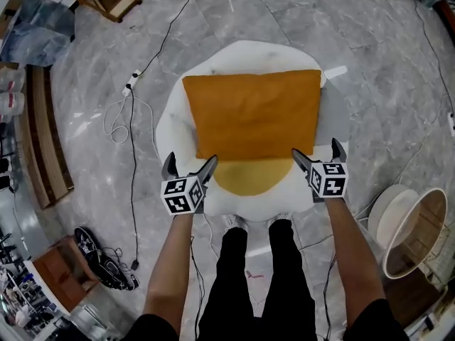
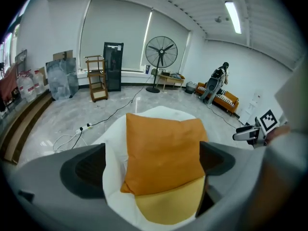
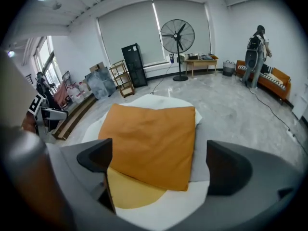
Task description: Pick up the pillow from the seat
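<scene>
Pillow (image 1: 252, 116): 1, on 1 seat (image 1: 245, 51); left gripper (image 1: 190, 159), right gripper (image 1: 316, 148) both wide-jawed.

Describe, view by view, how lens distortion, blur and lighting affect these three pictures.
Head view: evenly lit and sharp, the pillow crisp, the floor bowing toward the edges. Left gripper view: fisheye, dark corners, a bright ceiling lamp, the near jaws soft. Right gripper view: same fisheye, blurred foreground at left.

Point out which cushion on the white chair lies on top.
The square orange fabric pillow. It covers most of the round yellow seat pad beneath it, whose near edge alone shows, on the white shell chair.
</scene>
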The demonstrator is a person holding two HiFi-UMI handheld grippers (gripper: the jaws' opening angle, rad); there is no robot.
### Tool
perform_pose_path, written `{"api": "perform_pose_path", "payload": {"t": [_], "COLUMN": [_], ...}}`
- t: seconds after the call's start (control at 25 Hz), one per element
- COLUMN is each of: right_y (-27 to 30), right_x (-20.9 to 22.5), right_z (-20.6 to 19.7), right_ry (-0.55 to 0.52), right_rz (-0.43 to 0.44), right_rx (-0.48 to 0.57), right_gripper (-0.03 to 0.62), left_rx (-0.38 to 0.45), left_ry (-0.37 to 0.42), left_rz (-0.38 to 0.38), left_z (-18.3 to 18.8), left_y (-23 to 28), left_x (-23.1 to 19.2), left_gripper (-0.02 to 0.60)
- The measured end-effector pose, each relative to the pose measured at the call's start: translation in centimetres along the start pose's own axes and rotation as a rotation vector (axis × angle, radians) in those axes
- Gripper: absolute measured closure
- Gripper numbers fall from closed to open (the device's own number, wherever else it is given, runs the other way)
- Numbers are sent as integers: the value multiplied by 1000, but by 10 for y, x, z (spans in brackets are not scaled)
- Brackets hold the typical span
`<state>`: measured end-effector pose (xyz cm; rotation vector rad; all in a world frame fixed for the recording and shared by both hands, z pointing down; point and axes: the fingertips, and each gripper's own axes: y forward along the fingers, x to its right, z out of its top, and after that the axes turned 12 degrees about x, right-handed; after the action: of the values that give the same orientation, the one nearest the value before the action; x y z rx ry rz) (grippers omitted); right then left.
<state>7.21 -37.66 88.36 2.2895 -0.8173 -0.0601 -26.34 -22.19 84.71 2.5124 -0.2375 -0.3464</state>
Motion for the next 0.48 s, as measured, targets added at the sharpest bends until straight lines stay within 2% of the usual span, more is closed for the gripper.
{"api": "perform_pose_path", "payload": {"t": [0.2,0.48], "right_y": [55,116], "right_x": [21,56], "right_z": [-50,-100], "right_ry": [48,146], "right_rz": [8,29], "right_rx": [-78,-137], "right_gripper": [5,5], "left_rx": [-36,-51], "left_ry": [-49,-103], "left_rz": [7,16], "left_z": [-47,-92], "left_y": [52,117], "left_x": [-21,-40], "left_gripper": [-15,-15]}}
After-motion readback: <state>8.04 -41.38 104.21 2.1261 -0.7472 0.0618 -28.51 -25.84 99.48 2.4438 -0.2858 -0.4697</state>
